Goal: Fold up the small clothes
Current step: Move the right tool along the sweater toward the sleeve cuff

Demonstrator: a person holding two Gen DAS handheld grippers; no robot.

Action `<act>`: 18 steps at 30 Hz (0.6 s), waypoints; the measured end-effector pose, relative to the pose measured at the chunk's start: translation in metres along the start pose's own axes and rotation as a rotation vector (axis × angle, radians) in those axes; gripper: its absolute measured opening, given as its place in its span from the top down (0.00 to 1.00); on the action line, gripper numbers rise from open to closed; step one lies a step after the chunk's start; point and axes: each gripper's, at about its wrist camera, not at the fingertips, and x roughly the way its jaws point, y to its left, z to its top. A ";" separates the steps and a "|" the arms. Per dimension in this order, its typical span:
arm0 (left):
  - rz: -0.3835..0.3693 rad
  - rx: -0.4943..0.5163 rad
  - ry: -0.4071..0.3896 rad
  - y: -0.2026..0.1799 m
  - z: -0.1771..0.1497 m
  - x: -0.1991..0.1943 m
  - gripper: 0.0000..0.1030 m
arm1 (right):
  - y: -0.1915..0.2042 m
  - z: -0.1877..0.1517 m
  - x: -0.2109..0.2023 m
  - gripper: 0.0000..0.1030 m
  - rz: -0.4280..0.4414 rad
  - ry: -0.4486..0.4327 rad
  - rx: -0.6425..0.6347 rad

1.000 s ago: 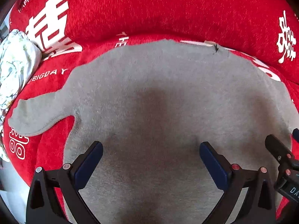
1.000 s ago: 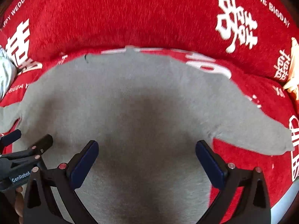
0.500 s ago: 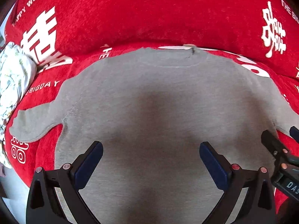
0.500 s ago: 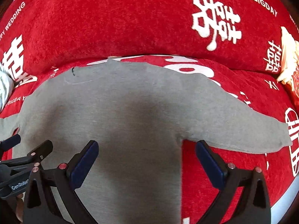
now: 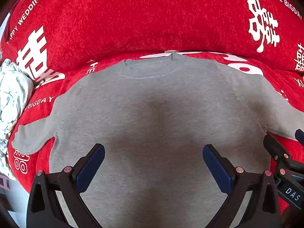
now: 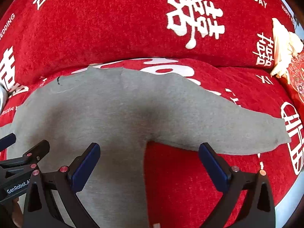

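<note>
A small grey sweatshirt (image 5: 155,117) lies flat on a red sofa cover, collar (image 5: 150,68) at the far side and both sleeves spread out. My left gripper (image 5: 153,161) hovers open over its lower body, nothing between the fingers. The left sleeve (image 5: 32,138) ends near the cover's left edge. In the right wrist view the same sweatshirt (image 6: 106,117) shows its right sleeve (image 6: 237,131) stretching rightwards. My right gripper (image 6: 149,160) is open above the armpit, over the garment's right side edge. Each gripper appears at the edge of the other's view.
The red cover (image 5: 133,19) with white lettering rises into a back cushion behind the garment. A floral white cloth (image 5: 13,98) is bunched at the left. A cream cloth (image 6: 283,47) lies at the far right. The seat's front edge curves at lower right (image 6: 288,199).
Both grippers have drawn back from the sweatshirt, so more of it shows. The right gripper has shifted rightwards, from over the body to the armpit and side edge. Both stay open.
</note>
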 end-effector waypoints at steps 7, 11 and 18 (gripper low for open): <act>0.003 0.020 -0.014 -0.019 0.006 -0.005 0.00 | -0.021 -0.001 0.000 0.00 -0.011 -0.014 0.030; 0.001 0.040 -0.020 -0.032 0.009 -0.008 0.00 | -0.036 -0.002 0.001 0.00 -0.018 -0.017 0.051; -0.007 0.077 -0.034 -0.058 0.011 -0.014 0.00 | -0.063 -0.002 0.000 0.00 -0.032 -0.021 0.090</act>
